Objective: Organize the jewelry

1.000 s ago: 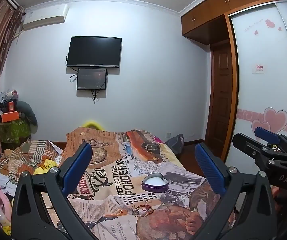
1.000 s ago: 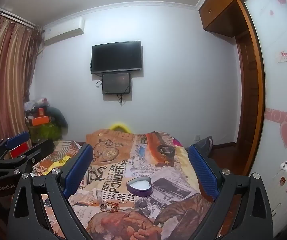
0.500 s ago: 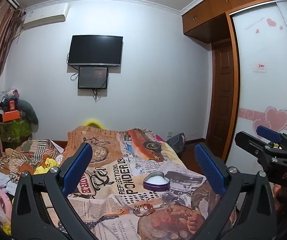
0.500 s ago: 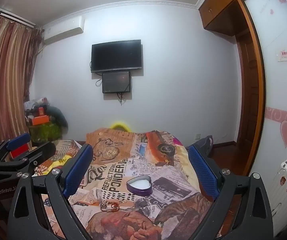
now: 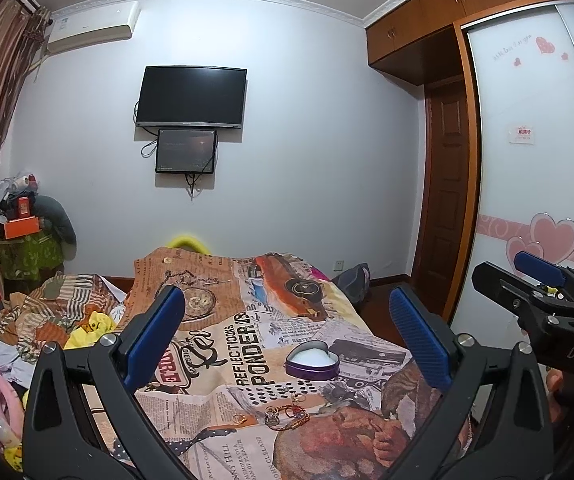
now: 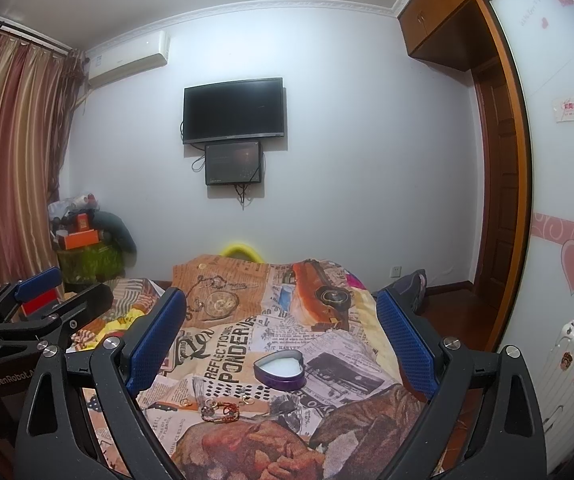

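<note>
Purple heart-shaped tin (image 5: pixel 312 365) open on the bed (image 5: pixel 223 344), bracelet (image 5: pixel 287 416) and rings (image 5: pixel 239 419) just before it, left gripper (image 5: pixel 287 334) and right gripper (image 6: pixel 283 330) fingers spread apart, holding nothing

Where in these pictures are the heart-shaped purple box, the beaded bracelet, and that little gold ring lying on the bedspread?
heart-shaped purple box (image 5: pixel 313 364): left wrist view, on its purple front wall.
beaded bracelet (image 6: pixel 220 410): right wrist view, on the middle of its looped strand.
gold ring (image 5: pixel 239 419): left wrist view, on the ring itself, left of the bracelet.

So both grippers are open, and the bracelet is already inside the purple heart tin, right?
Not quite. Both grippers, left and right, are open, but the bracelet lies on the bedspread in front of the heart tin, not inside it. The right wrist view shows this.
</note>
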Demonstrator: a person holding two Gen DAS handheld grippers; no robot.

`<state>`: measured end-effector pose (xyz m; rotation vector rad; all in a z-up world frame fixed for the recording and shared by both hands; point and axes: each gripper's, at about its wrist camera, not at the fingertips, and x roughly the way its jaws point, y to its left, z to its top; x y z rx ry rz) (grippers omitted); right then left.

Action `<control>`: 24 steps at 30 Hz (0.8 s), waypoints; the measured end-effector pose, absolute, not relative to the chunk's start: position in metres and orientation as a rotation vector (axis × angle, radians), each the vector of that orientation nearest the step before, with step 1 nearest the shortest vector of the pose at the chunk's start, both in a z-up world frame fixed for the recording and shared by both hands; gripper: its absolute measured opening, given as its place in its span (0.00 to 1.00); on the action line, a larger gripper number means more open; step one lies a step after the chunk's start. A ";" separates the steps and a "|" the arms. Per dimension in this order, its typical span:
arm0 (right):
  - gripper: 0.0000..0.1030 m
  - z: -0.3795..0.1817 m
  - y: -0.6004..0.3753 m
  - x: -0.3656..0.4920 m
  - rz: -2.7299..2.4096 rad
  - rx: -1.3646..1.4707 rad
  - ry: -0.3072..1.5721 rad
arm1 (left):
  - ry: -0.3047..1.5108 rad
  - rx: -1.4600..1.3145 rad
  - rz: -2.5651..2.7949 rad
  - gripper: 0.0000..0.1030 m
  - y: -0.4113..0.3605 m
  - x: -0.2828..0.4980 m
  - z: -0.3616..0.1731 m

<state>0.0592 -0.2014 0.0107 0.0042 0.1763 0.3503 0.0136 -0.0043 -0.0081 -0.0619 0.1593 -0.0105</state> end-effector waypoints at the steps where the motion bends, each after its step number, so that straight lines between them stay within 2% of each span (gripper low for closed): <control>1: 0.92 0.011 -0.202 0.060 0.351 0.004 0.177 | 0.159 -0.062 -0.011 1.00 -0.005 0.014 -0.008; 24: 0.92 0.005 -0.200 0.061 0.353 0.007 0.186 | 0.160 -0.069 -0.015 1.00 -0.003 0.011 -0.007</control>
